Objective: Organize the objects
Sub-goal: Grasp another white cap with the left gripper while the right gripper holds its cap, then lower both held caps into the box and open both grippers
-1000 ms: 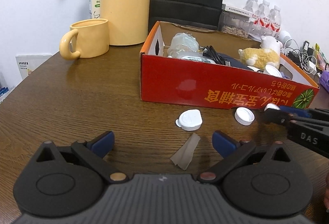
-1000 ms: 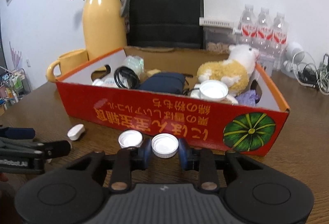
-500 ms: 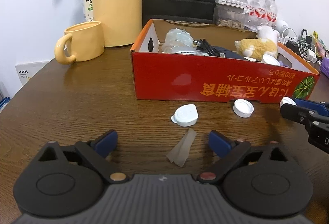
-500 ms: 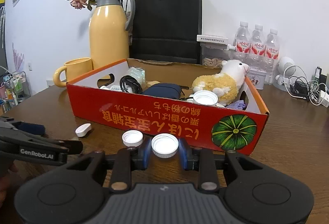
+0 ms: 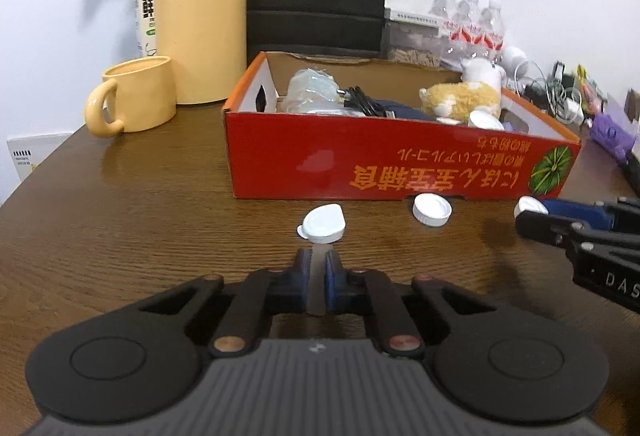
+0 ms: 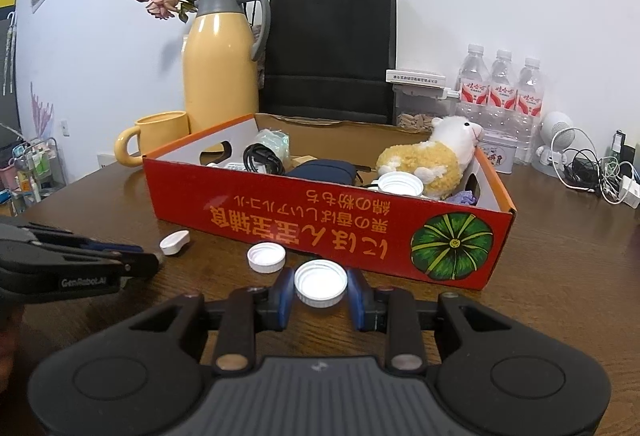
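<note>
Left tongs [image 5: 318, 278] just closed, pinching paper strip [image 5: 317, 286] low over counter [image 5: 120, 220]. Right tongs [image 6: 321, 294] clamp white cap [image 6: 321, 283]. Red box [image 6: 320, 224] directly ahead, right nearer.

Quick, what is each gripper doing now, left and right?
Left gripper: just closed on the thin grey strip.
Right gripper: shut on a white bottle cap.

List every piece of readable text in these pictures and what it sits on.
"GenRobot.AI": on the side of the left claw.
"DAS", cut off at the frame edge: on the right claw.
Orange Japanese print, upside down, beside a green pumpkin drawing: on the red cardboard box.
Water bottle labels, milk carton, white box label: too small to read.
</note>
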Demonstrator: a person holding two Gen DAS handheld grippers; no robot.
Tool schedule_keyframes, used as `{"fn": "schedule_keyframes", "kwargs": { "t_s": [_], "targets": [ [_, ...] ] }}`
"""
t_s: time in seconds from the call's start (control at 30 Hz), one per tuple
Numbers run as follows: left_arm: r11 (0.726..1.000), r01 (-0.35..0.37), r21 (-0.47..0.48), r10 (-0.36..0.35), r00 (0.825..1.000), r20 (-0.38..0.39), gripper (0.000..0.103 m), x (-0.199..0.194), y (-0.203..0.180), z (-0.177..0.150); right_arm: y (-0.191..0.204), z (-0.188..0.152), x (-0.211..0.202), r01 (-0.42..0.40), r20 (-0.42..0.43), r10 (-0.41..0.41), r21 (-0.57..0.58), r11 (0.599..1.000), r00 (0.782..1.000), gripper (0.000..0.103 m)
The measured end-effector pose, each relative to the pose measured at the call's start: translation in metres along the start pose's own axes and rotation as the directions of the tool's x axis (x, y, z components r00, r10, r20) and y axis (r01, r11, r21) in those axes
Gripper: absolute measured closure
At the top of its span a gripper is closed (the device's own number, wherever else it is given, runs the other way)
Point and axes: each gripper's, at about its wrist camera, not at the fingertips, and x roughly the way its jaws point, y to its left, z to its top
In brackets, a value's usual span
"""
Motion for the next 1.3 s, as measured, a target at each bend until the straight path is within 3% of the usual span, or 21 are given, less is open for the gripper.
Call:
{"fn": "schedule_keyframes", "kwargs": {
  "t_s": [0.5,0.77,1.03,1.3],
  "targets": [
    [0.998,0.04,-0.042,-0.034,0.99,0.138,0.097,-0.032,-0.003,0.003,0.0,-0.002,-0.009,0.001,0.05,-0.001,-0.001,1.0,0.999,0.076],
    [0.996,0.086,-0.012,-0.08,0.967,0.244,0.097,-0.042,-0.014,0.039,-0.004,0.011,-0.013,0.014,0.117,-0.015,0.011,1.0,0.993,0.076],
    [0.996,0.085,0.019,-0.087,0.95,0.301,0.097,-0.021,-0.034,0.086,-0.02,0.047,0.006,0.043,0.186,-0.051,0.048,0.998,0.981,0.076],
    [0.998,0.065,-0.015,-0.058,0.957,0.283,0.097,0.03,-0.042,0.111,-0.039,0.073,0.051,0.048,0.199,-0.066,0.096,0.994,0.978,0.076]
  ]
}}
